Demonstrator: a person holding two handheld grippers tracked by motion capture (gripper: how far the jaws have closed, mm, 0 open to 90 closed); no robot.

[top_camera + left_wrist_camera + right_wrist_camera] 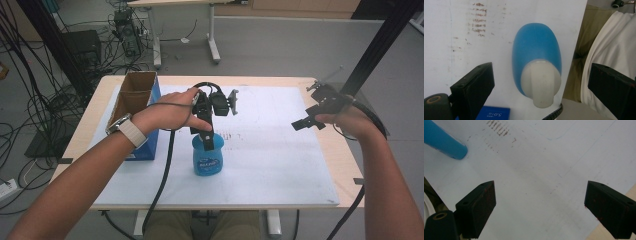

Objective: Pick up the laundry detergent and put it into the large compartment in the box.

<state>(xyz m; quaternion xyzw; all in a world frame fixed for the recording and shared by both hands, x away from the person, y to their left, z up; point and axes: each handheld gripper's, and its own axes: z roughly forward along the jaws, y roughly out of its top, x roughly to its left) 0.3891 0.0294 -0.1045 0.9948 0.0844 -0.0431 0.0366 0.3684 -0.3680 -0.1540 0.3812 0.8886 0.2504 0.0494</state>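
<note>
- Item under inspection: a squat blue plastic bottle with a white flip cap [207,157], standing upright on the white sheet covering the worktop [280,160], near the front edge and just right of an open cardboard box with blue sides [134,100]
- Left gripper [206,137]: held directly above the bottle, pointing down; in the left gripper view the jaws are spread wide, one to each side of the cap [541,83], with clear gaps and no contact
- Right gripper [305,123]: held over the right part of the worktop, well apart from the bottle; jaws spread, nothing between them
- Handling judgement: the body looks like smooth moulded plastic, probably somewhat slippery and slightly yielding under squeeze; weight cannot be told, as the fill level is hidden
- Grip point judgement: the oval body is wide for the opening; the narrower cap or the shoulder just below it offers the surer hold, taken across the short axis
- Risk judgement: an off-centre pinch could tip the bottle or let it slide out
</note>
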